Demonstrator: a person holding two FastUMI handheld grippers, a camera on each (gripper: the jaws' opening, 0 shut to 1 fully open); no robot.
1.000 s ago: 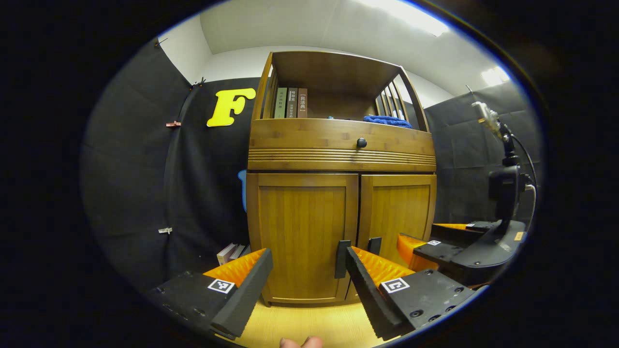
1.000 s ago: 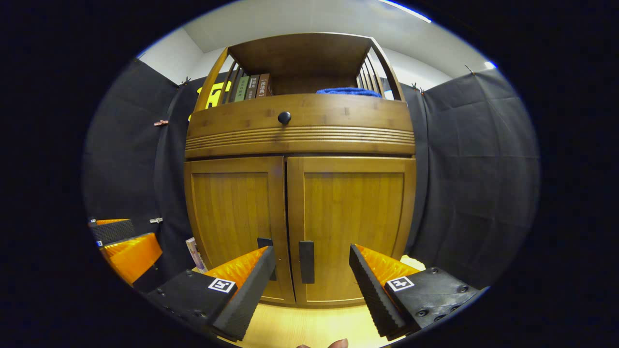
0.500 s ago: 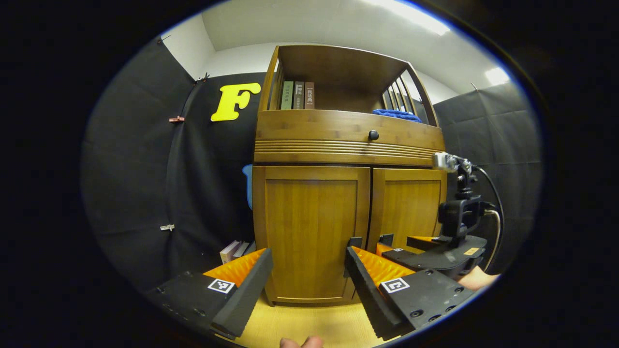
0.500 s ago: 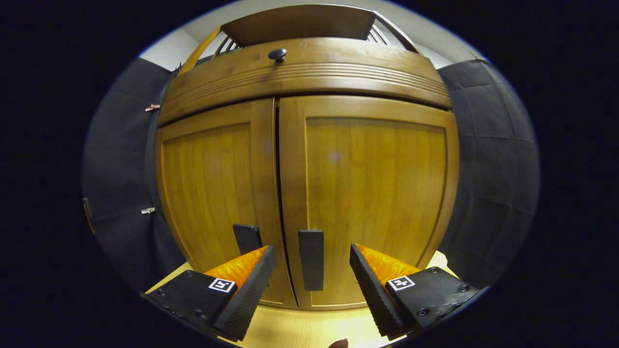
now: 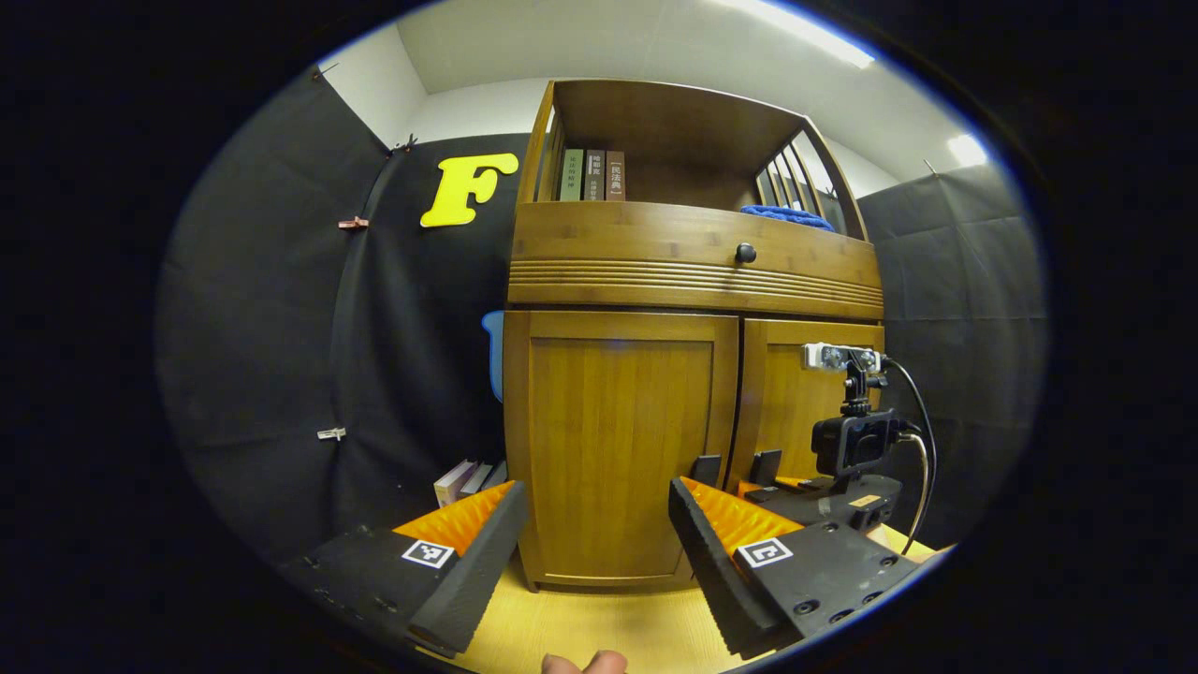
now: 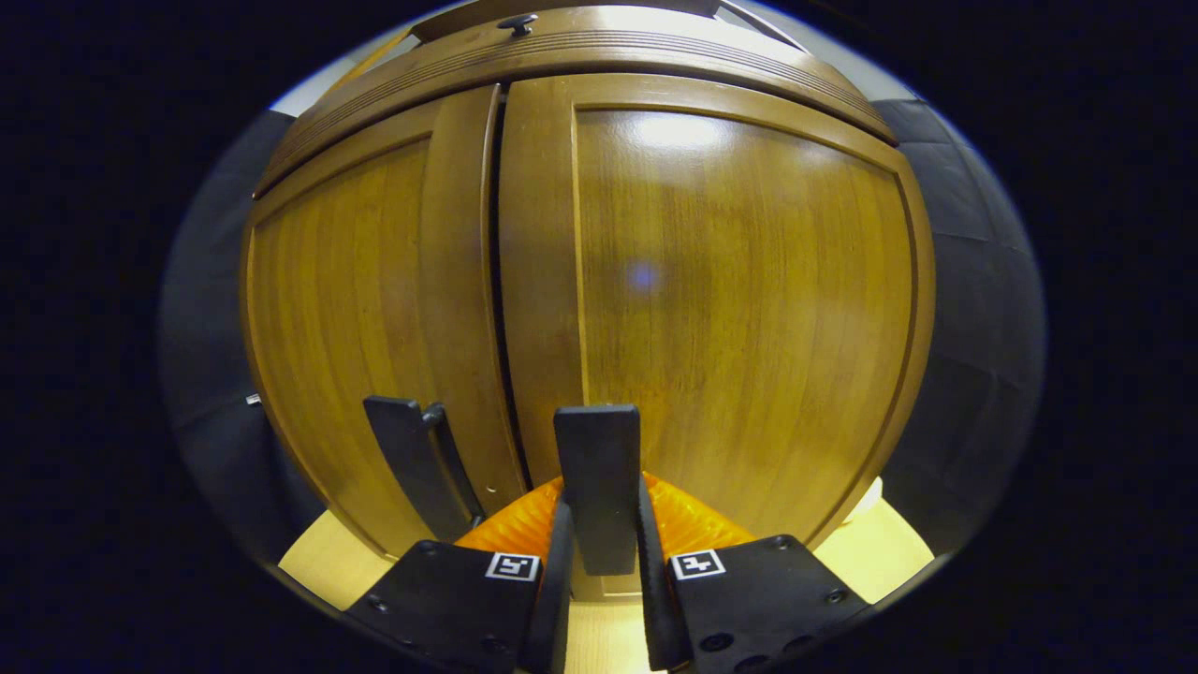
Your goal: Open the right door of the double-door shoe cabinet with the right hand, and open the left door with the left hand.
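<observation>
Right claw (image 6: 599,562) grips the black bar handle (image 6: 597,487) of the wooden cabinet's right door (image 6: 730,300).
Left claw (image 5: 590,552) hangs released before the shut left door (image 5: 613,449).

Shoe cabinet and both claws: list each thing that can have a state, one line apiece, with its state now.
right door: closed
left door: closed
drawer: pushed in
right door handle: clamped between the right claw's fingers
left door handle: free, untouched
right claw: shut on the right door handle
left claw: open, short of the cabinet

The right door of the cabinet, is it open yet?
Shut. The right door sits flush beside the left door, narrow gap between.
</observation>
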